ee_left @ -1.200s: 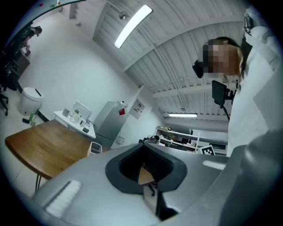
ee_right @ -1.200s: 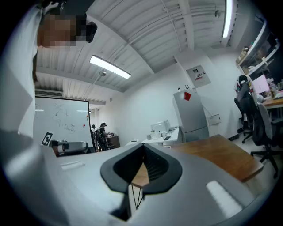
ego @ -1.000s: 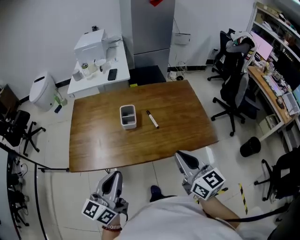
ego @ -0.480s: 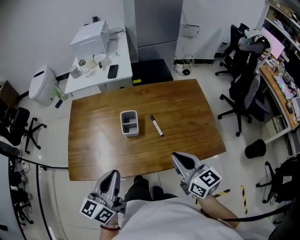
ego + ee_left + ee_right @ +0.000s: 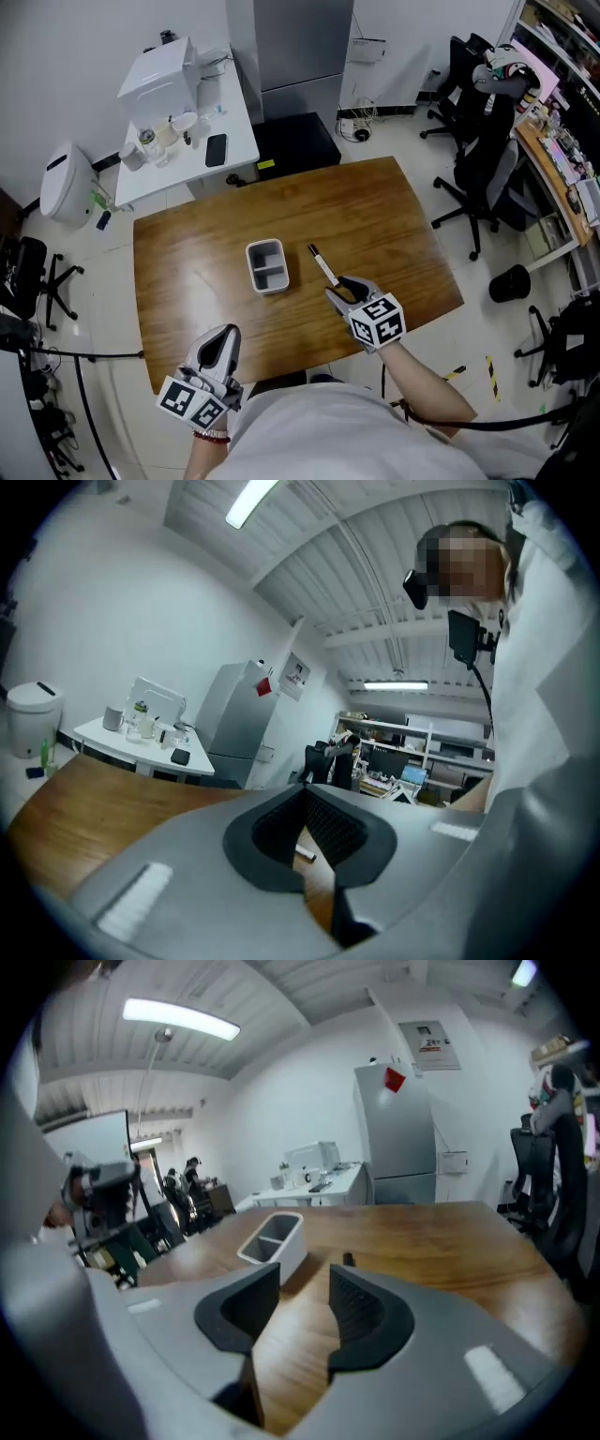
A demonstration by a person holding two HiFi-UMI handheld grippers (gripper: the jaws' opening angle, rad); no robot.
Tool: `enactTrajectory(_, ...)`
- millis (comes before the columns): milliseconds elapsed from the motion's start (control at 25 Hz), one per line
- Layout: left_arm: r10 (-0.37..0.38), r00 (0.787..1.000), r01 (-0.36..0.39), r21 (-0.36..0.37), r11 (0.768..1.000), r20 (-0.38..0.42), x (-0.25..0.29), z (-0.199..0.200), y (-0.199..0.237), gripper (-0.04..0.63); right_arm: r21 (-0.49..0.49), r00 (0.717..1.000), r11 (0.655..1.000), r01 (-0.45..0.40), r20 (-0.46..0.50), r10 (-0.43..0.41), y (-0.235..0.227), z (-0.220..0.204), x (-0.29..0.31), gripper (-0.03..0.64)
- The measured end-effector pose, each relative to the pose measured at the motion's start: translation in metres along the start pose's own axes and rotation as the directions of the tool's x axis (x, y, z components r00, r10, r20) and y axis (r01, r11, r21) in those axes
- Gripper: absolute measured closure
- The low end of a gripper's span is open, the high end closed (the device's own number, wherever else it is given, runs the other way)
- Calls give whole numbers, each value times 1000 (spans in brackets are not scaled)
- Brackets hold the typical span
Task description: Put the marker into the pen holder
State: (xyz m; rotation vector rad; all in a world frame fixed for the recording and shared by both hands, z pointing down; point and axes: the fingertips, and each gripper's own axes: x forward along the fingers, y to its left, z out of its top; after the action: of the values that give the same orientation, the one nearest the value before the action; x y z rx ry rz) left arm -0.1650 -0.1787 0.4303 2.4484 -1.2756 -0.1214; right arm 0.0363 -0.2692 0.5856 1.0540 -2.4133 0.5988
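Wooden tabletop (image 5: 206, 272): right tongs (image 5: 336, 291) came down by the marker (image 5: 323, 265), just spread, empty, ready to grab; left tongs (image 5: 227, 332) clenched.

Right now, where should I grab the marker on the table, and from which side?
Probably the white barrel of the marker, mid-length, from above and the near side. It lies flat on the table, black cap pointing away, clear of the pen holder, so both long sides are free.

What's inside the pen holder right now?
Nothing: the head view shows both compartments of the pen holder empty. The marker lies on the table beside it. In the right gripper view its near wall hides the compartment floors.
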Motion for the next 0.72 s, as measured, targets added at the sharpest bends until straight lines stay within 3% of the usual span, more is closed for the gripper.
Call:
enactTrajectory(120,-13,999,13,-8,1000,-31,7,-5,15,595,-91,988,995,40,-147,-54,-19,-26,47,453)
enactTrajectory(200,-15,999,14,-26,1000,-41,6,-8,22,595,-122,975,989,84,-195,-107,-30,-34,62,454)
enactTrajectory(400,-43,999,41,-57,998,-32,-2,-8,34,595,-105,943,983,150,-283,-174,-53,-52,79,465)
enactTrajectory(560,-13,1000,12,-96,995,-12,-9,-4,51,595,-83,932,984,159,-317,-177,-62,-65,86,498)
enactTrajectory(720,-11,999,8,-89,996,-33,-7,-6,59,595,-92,935,986,138,-317,-161,-61,-65,88,531)
